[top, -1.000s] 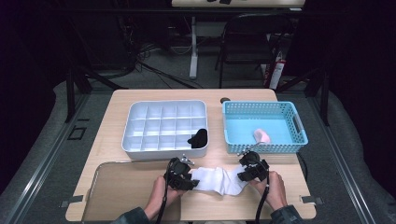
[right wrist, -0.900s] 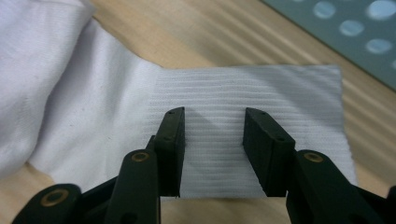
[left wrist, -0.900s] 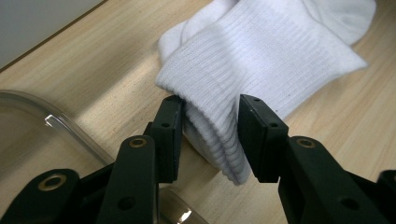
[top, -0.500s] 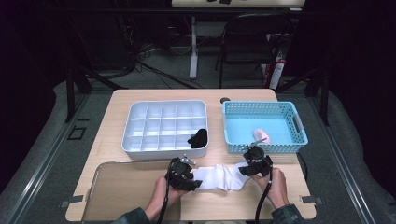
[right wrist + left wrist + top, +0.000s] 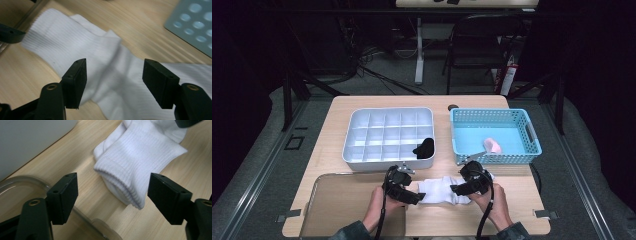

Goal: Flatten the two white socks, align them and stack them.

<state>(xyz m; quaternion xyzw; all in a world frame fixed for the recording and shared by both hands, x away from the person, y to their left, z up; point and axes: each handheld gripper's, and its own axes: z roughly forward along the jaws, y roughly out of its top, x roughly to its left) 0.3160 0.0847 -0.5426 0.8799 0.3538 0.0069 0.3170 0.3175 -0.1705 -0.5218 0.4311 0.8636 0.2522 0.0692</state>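
Note:
A pair of white ribbed socks [image 5: 439, 191] lies folded on the wooden table [image 5: 522, 210] near its front edge. My left gripper [image 5: 413, 196] sits at the socks' left end. Its jaws have just been opening, and in the left gripper view the cuff [image 5: 125, 170] lies between them untouched, so the left gripper [image 5: 113, 192] is open. My right gripper [image 5: 458, 189] hovers over the socks' right end. Its jaws have also just been opening. In the right gripper view the socks [image 5: 100, 50] lie below the right gripper [image 5: 115, 75], free of the pads.
A grey compartment tray [image 5: 362, 150] stands behind, with a black sock [image 5: 424, 147] in its near right cell. A blue basket [image 5: 532, 135] at the right holds a pink item [image 5: 493, 145]. A clear tray [image 5: 337, 200] lies at the front left.
Both grippers have opened and let go of the white socks, which were held stretched between them. The right gripper has lifted and shifted slightly left.

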